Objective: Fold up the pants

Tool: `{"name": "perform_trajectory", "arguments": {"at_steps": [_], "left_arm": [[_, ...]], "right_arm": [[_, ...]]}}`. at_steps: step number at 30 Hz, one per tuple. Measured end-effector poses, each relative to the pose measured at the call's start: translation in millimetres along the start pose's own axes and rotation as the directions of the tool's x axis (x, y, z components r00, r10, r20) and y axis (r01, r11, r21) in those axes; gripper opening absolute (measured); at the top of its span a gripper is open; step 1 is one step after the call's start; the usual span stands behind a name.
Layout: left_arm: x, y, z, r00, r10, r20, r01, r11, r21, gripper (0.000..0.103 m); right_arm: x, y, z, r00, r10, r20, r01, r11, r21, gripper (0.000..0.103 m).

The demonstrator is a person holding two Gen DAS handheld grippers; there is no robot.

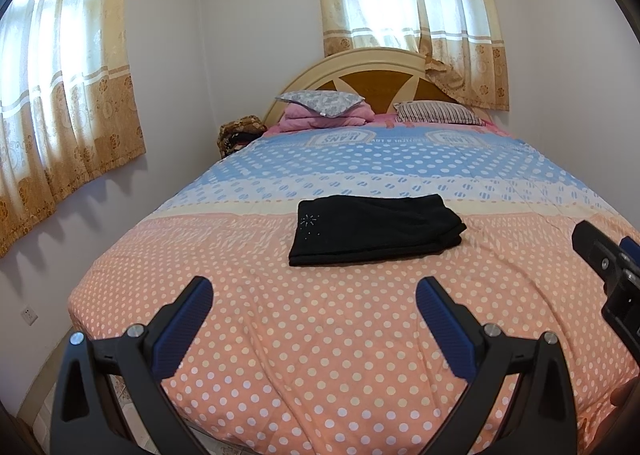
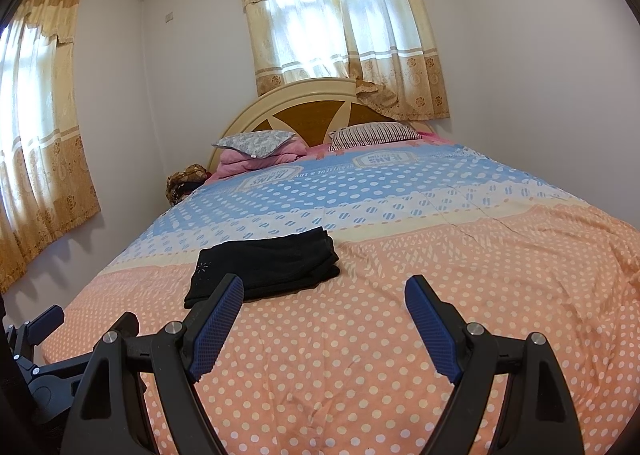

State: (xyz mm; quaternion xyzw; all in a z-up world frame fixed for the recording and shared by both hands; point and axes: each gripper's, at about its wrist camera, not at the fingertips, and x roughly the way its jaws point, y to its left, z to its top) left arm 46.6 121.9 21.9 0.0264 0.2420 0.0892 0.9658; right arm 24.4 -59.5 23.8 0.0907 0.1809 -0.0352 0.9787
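Observation:
Black pants (image 1: 374,229) lie folded into a compact rectangle on the orange dotted part of the bedspread (image 1: 300,335), with small sparkly studs near their left end. They also show in the right wrist view (image 2: 266,269). My left gripper (image 1: 314,287) is open and empty, held above the bed in front of the pants. My right gripper (image 2: 324,287) is open and empty, to the right of the pants and nearer the foot of the bed. The right gripper's body shows at the right edge of the left view (image 1: 612,275).
The bed has a polka-dot spread, orange near me and blue farther (image 2: 360,191). Pillows (image 1: 320,101) and a folded pink blanket (image 1: 320,119) lie at the headboard (image 1: 372,67). Curtained windows (image 1: 408,15) are behind and on the left. A wall runs along the left side.

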Motion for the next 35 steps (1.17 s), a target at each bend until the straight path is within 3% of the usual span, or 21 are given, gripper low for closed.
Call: {"name": "perform_trajectory", "arguments": {"at_steps": [16, 23, 28, 35], "left_arm": [[1.2, -2.2, 2.3, 1.000, 0.003, -0.012, -0.003, 1.000, -0.006, 0.103], [1.1, -5.6, 2.6, 1.000, -0.007, -0.014, 0.007, 1.000, 0.003, 0.103], [1.6, -5.5, 2.0, 0.998, -0.059, -0.025, 0.059, 0.998, -0.008, 0.103], [2.7, -5.3, 1.7, 0.999, -0.045, -0.031, 0.045, 0.999, 0.002, 0.103]], "right_arm": [[1.7, -1.9, 1.8, 1.000, 0.000, -0.002, 0.000, 1.000, 0.007, 0.084], [1.7, 0.1, 1.7, 1.000, -0.008, 0.003, 0.008, 1.000, 0.006, 0.084], [0.9, 1.5, 0.7, 1.000, -0.010, 0.007, 0.010, 1.000, 0.000, 0.084], [2.4, -0.4, 0.2, 1.000, -0.010, 0.001, 0.010, 1.000, 0.006, 0.084]]}}
